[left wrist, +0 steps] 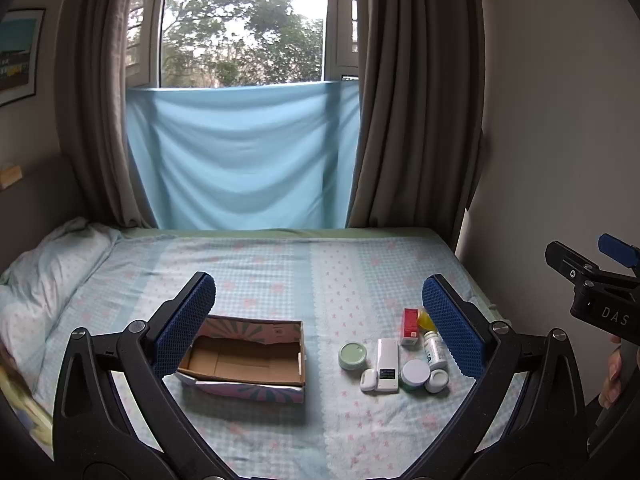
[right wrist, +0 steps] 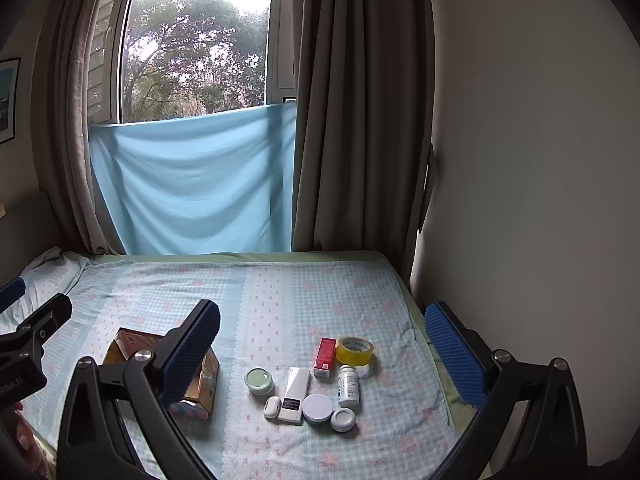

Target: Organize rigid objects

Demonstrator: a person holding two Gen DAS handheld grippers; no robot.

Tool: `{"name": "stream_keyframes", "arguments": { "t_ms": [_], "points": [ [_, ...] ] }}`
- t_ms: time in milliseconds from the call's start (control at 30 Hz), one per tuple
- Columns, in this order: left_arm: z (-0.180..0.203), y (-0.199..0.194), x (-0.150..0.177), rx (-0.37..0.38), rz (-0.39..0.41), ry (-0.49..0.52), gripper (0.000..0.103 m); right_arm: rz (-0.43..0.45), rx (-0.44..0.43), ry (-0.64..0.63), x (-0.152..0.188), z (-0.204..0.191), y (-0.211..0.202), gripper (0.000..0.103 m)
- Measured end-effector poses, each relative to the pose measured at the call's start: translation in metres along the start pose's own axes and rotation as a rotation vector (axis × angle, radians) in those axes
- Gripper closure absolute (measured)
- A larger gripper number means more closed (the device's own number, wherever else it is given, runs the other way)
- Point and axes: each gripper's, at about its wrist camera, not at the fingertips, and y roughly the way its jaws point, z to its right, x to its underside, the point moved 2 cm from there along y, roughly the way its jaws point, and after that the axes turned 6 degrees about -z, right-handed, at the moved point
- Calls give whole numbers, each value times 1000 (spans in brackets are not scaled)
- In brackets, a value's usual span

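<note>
Open cardboard box with a colourful patterned outside (left wrist: 244,356) is sitting empty on the blue-checked bedsheet with pink flowers (left wrist: 280,272), left of a cluster of small rigid items. In that cluster: round pale-green lidded jar (right wrist: 259,380), white rectangular remote with a dark label (right wrist: 295,394), small white earbud case (right wrist: 272,407) touching the remote's near left corner, round white-lidded tin (right wrist: 317,408), small white round jar (right wrist: 343,419) just beside it, white plastic pill bottle lying on its side (right wrist: 348,385), upright red carton (right wrist: 325,354), yellow tape roll (right wrist: 354,349) beside the carton.

Left gripper (left wrist: 319,328) is hovering above the bed with jaws spread wide, grasping nothing; the box is lying by its left blue-padded finger. Right gripper (right wrist: 322,354) is also hanging released and empty, framing the item cluster.

Light-blue cloth (left wrist: 240,152) is hanging across the lower window between grey-brown curtains (left wrist: 416,100). White pillow (left wrist: 44,276) is lying at the bed's left edge.
</note>
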Motion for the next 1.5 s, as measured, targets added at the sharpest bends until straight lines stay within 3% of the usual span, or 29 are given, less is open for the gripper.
{"name": "stream_keyframes", "arguments": {
  "t_ms": [667, 1500],
  "points": [
    [2, 7, -1, 31, 2, -2, 0, -11, 12, -2, -1, -4, 3, 1],
    [0, 14, 0, 16, 0, -15, 0, -14, 10, -5, 0, -6, 4, 1]
  ]
}}
